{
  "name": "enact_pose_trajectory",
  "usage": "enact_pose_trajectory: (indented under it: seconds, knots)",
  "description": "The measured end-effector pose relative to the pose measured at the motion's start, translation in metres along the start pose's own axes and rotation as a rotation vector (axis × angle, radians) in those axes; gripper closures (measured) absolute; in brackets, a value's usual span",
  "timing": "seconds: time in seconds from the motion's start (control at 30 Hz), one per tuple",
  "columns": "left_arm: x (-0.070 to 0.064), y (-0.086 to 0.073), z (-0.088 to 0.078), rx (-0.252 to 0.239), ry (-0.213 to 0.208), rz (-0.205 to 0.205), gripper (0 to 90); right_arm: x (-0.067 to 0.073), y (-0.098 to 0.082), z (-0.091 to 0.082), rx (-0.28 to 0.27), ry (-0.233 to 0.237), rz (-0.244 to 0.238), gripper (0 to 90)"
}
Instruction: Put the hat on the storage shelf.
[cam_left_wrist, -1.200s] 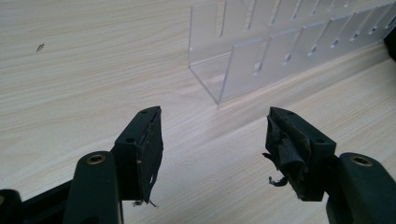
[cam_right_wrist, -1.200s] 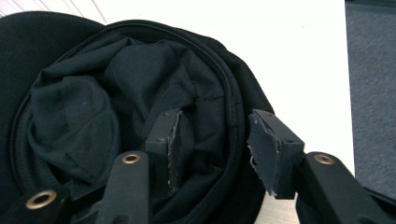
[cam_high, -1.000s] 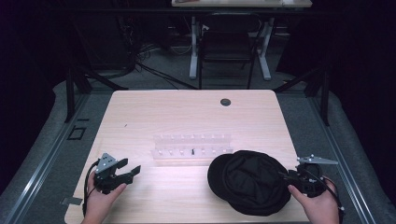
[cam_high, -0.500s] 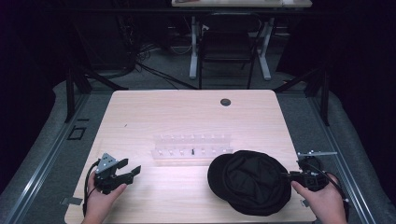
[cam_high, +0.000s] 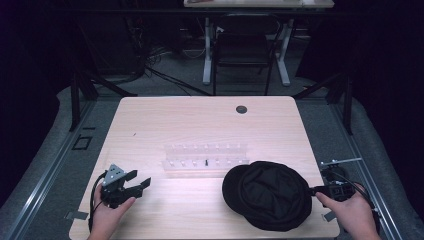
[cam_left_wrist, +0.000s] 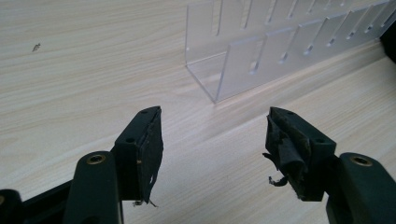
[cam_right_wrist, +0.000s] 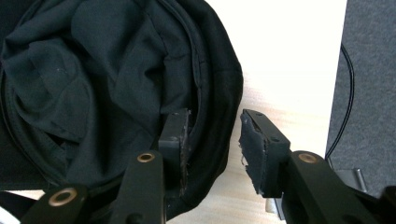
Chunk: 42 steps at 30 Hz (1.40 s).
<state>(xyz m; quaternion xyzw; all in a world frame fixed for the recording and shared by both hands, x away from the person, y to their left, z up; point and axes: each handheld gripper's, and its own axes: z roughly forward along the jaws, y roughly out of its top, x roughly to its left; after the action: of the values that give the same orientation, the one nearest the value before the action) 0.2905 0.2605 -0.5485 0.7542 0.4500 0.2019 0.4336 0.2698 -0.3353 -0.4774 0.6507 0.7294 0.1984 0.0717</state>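
Two handheld grippers work a light wooden table (cam_high: 200, 120). The left gripper (cam_high: 131, 184) sits at the near left corner, same spot as a second ago, jaws spread wide with nothing between them; in the left gripper view (cam_left_wrist: 212, 149) only bare tabletop lies between the pads, and the end of a clear acrylic slotted rack (cam_left_wrist: 261, 51) stands just ahead. In the high view that rack (cam_high: 205, 157) stands mid-table, with a small dark upright piece (cam_high: 206, 162) in its near row. A floppy black fabric cap (cam_high: 267, 194) lies at the near right, just right of and nearer than the rack. The right gripper (cam_high: 320, 190) has shifted since the earlier frames: a second ago it was higher and tilted up beside the cap, now it is lower at the table's right edge with its tip against the cap's right rim. In the right gripper view (cam_right_wrist: 212, 140) the jaws are partly open, one pad over the cap's (cam_right_wrist: 107, 79) fabric, the other over bare table just outside the rim; not closed on the rim. The cap looks unmoved. A small round dark grommet (cam_high: 241, 109) sits at the table's far side.
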Motion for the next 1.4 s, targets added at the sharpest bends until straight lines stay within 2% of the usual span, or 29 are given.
enact_pose_trajectory:
  seconds: [0.27, 0.37, 0.4, 0.43, 0.47, 0.6, 0.67, 0.7, 0.73, 0.8, 0.9, 0.93, 1.03, 1.2, 1.23, 1.27, 1.3, 1.37, 1.4]
  knots:
    - [0.000, 0.000, 0.000, 0.002, -0.001, 0.001, 36.8, -0.002, 0.004, 0.004, 0.075, 0.000, 0.048, 65.2]
    - [0.000, 0.000, 0.001, 0.000, 0.000, -0.002, 36.8, -0.005, 0.008, 0.007, 0.108, -0.020, 0.055, 65.5]
    - [0.000, 0.000, 0.000, 0.000, 0.000, -0.003, 36.8, -0.005, 0.009, 0.008, 0.111, -0.015, 0.071, 65.7]
    - [0.000, 0.000, 0.000, -0.003, -0.002, -0.002, 36.8, -0.007, 0.011, 0.010, 0.131, -0.006, 0.096, 65.7]
    - [0.000, 0.000, 0.000, -0.003, -0.002, -0.002, 36.8, -0.009, 0.012, 0.011, 0.152, 0.005, 0.102, 65.9]
    - [0.000, 0.000, 0.000, -0.002, -0.002, -0.002, 36.8, -0.010, 0.014, 0.016, 0.173, 0.015, 0.112, 66.7]
    - [0.000, 0.000, 0.000, -0.003, -0.002, -0.003, 36.8, -0.011, 0.015, 0.021, 0.208, -0.001, 0.102, 68.5]
    - [0.000, 0.000, 0.000, -0.002, -0.002, -0.003, 36.8, -0.011, 0.015, 0.023, 0.211, 0.010, 0.118, 68.9]
    - [0.000, 0.000, 0.000, -0.003, -0.002, -0.002, 36.8, -0.012, 0.015, 0.025, 0.222, 0.007, 0.114, 69.5]
    - [0.000, 0.000, 0.000, -0.003, -0.002, -0.002, 36.8, -0.013, 0.016, 0.028, 0.228, 0.025, 0.139, 71.8]
    - [0.000, 0.000, 0.000, -0.002, -0.002, -0.002, 36.8, -0.016, 0.016, 0.031, 0.243, 0.031, 0.149, 72.7]
    - [0.000, 0.000, 0.000, -0.002, -0.002, -0.002, 36.8, -0.018, 0.016, 0.031, 0.250, 0.049, 0.154, 72.9]
    - [0.000, 0.000, 0.000, -0.003, -0.002, -0.006, 36.8, -0.020, 0.016, 0.035, 0.241, 0.051, 0.176, 73.2]
    - [0.000, 0.000, 0.000, -0.001, -0.002, -0.004, 36.8, -0.025, 0.016, 0.038, 0.276, 0.074, 0.204, 74.3]
    - [0.000, 0.000, 0.000, -0.001, -0.003, -0.005, 36.8, -0.025, 0.015, 0.041, 0.252, 0.084, 0.232, 75.0]
    - [0.000, 0.000, 0.000, -0.001, -0.002, -0.004, 36.8, -0.024, 0.016, 0.041, 0.264, 0.060, 0.246, 75.5]
    - [0.000, 0.000, 0.000, -0.002, -0.002, -0.004, 36.8, -0.027, 0.016, 0.041, 0.280, 0.091, 0.211, 75.6]
    - [0.001, 0.000, 0.000, -0.001, -0.003, -0.006, 36.8, -0.026, 0.016, 0.043, 0.258, 0.090, 0.234, 75.8]
    - [0.000, 0.000, 0.001, -0.001, -0.003, -0.008, 36.8, -0.027, 0.016, 0.043, 0.267, 0.090, 0.227, 76.9]
